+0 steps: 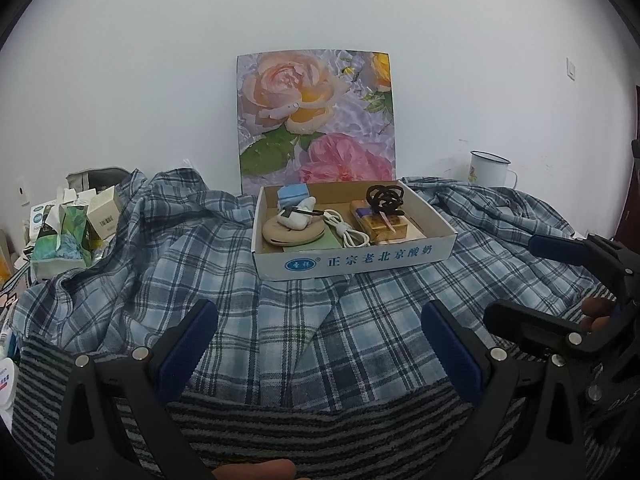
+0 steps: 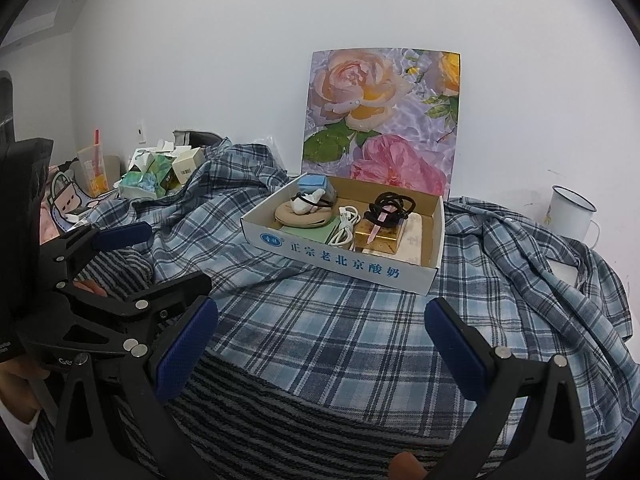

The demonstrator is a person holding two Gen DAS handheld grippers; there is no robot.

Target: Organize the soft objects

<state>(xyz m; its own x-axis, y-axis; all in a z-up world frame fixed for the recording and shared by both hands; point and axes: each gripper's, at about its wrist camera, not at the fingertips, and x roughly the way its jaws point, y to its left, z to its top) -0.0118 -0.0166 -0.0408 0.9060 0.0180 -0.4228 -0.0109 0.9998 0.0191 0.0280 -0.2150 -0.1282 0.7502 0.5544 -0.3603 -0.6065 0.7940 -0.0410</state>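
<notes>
A blue plaid shirt [image 1: 304,332] [image 2: 344,320] lies spread and rumpled over a grey striped cloth [image 1: 304,432] [image 2: 320,424]. My left gripper [image 1: 320,340] is open and empty, hovering over the shirt's near part. My right gripper [image 2: 322,340] is open and empty over the same shirt, just right of the left one. The right gripper also shows in the left wrist view [image 1: 520,280], and the left gripper in the right wrist view [image 2: 172,256], both open.
A white cardboard box [image 1: 352,260] [image 2: 340,262] with a cable, hair ties and small items sits on the shirt in front of a floral panel [image 1: 316,120]. A tissue pack and cartons [image 1: 68,236] stand at the left, an enamel mug [image 1: 488,168] [image 2: 568,212] at the right.
</notes>
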